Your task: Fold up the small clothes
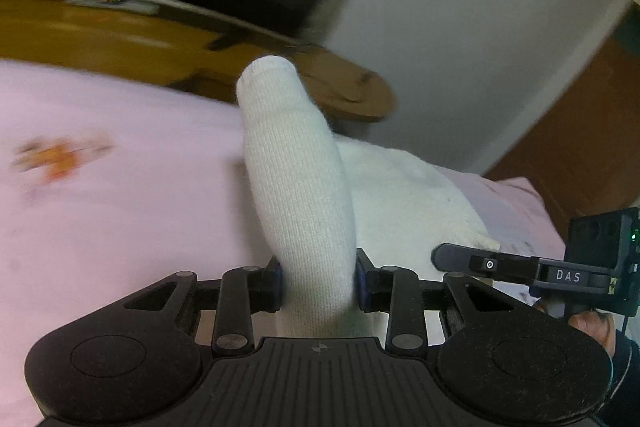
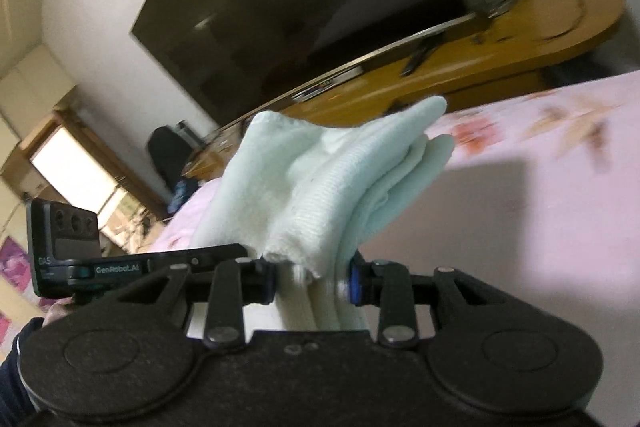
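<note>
Pinching the white sock [image 1: 304,187] above the pink bedsheet [image 1: 100,219], your left gripper [image 1: 318,279] clamps its foot; your right gripper [image 2: 312,279] clamps bunched cuff layers. Soft, light, floppy knit: grip the ends and keep tension.

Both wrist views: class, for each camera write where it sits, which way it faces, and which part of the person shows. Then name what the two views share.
Left wrist view: sits behind the left tongs, faces along them over the pink sheet toward the wooden stand; right tongs and fingers show.
Right wrist view: sits behind the right tongs, faces the television; left tongs and a dark sleeve show.
Shared: white sock, sheet, stand.
</note>
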### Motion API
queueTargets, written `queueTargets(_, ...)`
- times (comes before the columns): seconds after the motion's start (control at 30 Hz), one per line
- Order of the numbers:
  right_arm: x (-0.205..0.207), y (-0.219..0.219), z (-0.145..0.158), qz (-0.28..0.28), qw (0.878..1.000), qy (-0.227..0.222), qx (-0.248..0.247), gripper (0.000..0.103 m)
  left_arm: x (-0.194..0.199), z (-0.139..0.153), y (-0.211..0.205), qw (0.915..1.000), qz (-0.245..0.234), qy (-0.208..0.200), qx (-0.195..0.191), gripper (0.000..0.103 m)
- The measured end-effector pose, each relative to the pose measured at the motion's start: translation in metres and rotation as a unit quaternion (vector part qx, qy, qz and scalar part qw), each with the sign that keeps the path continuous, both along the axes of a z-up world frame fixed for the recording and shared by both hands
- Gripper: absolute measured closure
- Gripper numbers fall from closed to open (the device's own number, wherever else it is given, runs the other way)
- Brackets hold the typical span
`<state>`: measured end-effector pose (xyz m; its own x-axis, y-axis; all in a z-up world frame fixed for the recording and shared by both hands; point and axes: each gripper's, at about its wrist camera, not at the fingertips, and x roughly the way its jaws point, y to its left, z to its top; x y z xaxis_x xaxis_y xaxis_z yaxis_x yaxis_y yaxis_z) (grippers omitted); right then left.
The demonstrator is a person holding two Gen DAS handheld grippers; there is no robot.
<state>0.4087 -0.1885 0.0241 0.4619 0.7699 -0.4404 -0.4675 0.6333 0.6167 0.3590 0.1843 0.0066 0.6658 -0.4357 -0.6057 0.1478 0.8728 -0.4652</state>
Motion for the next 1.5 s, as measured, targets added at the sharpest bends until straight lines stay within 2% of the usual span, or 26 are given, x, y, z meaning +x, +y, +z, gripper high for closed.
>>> queueTargets(0.13,0.006,0.064,-0.020,0.046,0.998,0.028,0.012,0.071,-0.027,-0.024,0.060,0.9989,0.037,0.029,-0.002,0.069)
queueTargets(0.23,0.007,0.099,-0.040,0.074,0.996,0.058,0.001,0.071,-0.038,-0.063,0.097,0.9948,0.069,0.071,-0.023,0.068)
queueTargets(0.27,0.011,0.111,-0.051,0.079,0.994,0.071,-0.012,0.071,-0.039,-0.078,0.105,0.9927,0.080,0.087,-0.025,0.057)
queueTargets(0.33,0.016,0.127,-0.076,0.077,0.990,0.105,-0.045,0.067,-0.052,-0.097,0.123,0.9887,0.104,0.074,-0.079,0.055)
queueTargets(0.4,0.016,0.125,-0.085,0.075,0.990,0.114,-0.032,0.064,-0.065,-0.101,0.132,0.9830,0.121,0.069,-0.119,0.055)
queueTargets(0.47,0.016,0.110,-0.081,0.075,0.989,0.123,-0.018,0.058,-0.082,-0.100,0.134,0.9843,0.113,0.059,-0.121,0.055)
queueTargets(0.6,-0.001,0.072,-0.076,0.100,0.986,0.133,-0.004,0.055,-0.111,-0.109,0.125,0.9856,0.080,0.067,-0.133,0.055)
queueTargets(0.7,-0.020,0.066,-0.084,0.114,0.981,0.154,-0.009,0.054,-0.118,-0.116,0.118,0.9834,0.088,0.065,-0.145,0.055)
queueTargets(0.8,-0.029,0.074,-0.094,0.119,0.975,0.187,0.012,0.059,-0.117,-0.125,0.114,0.9745,0.094,0.074,-0.190,0.056)
queueTargets(0.83,-0.032,0.076,-0.096,0.121,0.970,0.211,0.021,0.077,-0.117,-0.125,0.113,0.9731,0.089,0.074,-0.199,0.059)
queueTargets(0.87,-0.036,0.076,-0.100,0.120,0.962,0.241,0.039,0.084,-0.119,-0.122,0.112,0.9715,0.081,0.067,-0.213,0.060)
queueTargets(0.93,-0.045,0.070,-0.102,0.106,0.951,0.273,0.096,0.084,-0.131,-0.116,0.111,0.9703,0.076,0.062,-0.221,0.060)
queueTargets(0.97,-0.051,0.062,-0.101,0.098,0.942,0.289,0.137,0.084,-0.135,-0.115,0.108,0.9730,0.082,0.068,-0.205,0.060)
queueTargets(1.0,-0.058,0.056,-0.101,0.092,0.937,0.299,0.157,0.084,-0.136,-0.116,0.105,0.9779,0.091,0.079,-0.171,0.060)
queueTargets(1.03,-0.062,0.055,-0.102,0.085,0.938,0.301,0.152,0.085,-0.140,-0.116,0.103,0.9847,0.101,0.091,-0.109,0.064)
queueTargets(1.1,-0.070,0.055,-0.104,0.067,0.955,0.285,0.053,0.079,-0.150,-0.114,0.105,0.9883,0.099,0.084,-0.079,0.064)
queueTargets(1.13,-0.073,0.054,-0.103,0.070,0.960,0.268,0.027,0.085,-0.152,-0.105,0.103,0.9892,0.112,0.081,-0.050,0.063)
queueTargets(1.17,-0.075,0.049,-0.098,0.069,0.963,0.259,0.028,0.078,-0.152,-0.098,0.100,0.9909,0.116,0.067,-0.012,0.060)
queueTargets(1.2,-0.077,0.044,-0.085,0.055,0.972,0.228,0.016,0.076,-0.149,-0.086,0.093,0.9911,0.122,0.042,0.036,0.057)
queueTargets(1.23,-0.080,0.042,-0.068,0.044,0.984,0.174,-0.001,0.076,-0.143,-0.075,0.089,0.9881,0.132,0.016,0.078,0.050)
queueTargets(1.3,-0.078,0.045,-0.035,0.036,0.996,0.083,-0.025,0.077,-0.120,-0.061,0.086,0.9829,0.148,-0.013,0.109,0.048)
queueTargets(1.4,-0.062,0.072,-0.006,0.005,0.995,-0.024,-0.096,0.080,-0.077,-0.055,0.075,0.9747,0.161,-0.037,0.151,0.048)
queueTargets(1.5,-0.037,0.103,-0.002,-0.001,0.989,-0.063,-0.134,0.083,-0.034,-0.066,0.054,0.9664,0.155,-0.010,0.204,0.048)
